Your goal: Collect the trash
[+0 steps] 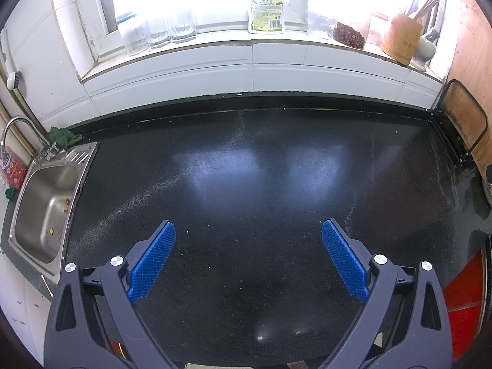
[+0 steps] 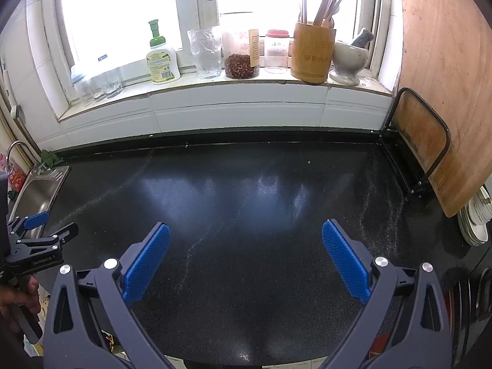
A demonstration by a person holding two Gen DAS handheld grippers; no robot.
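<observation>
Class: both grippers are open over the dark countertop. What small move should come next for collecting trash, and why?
Probably move the left gripper left toward the sink. The countertop shows only specks, while small orange-brown scraps lie in the basin. The right gripper is open and holds nothing.

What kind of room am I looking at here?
Most likely a home kitchen: a steel sink set in a dark countertop, and a windowsill with a chopstick holder and a mortar and pestle.

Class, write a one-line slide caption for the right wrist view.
Open right gripper above a dark countertop, windowsill jars behind, sink at left.
</observation>
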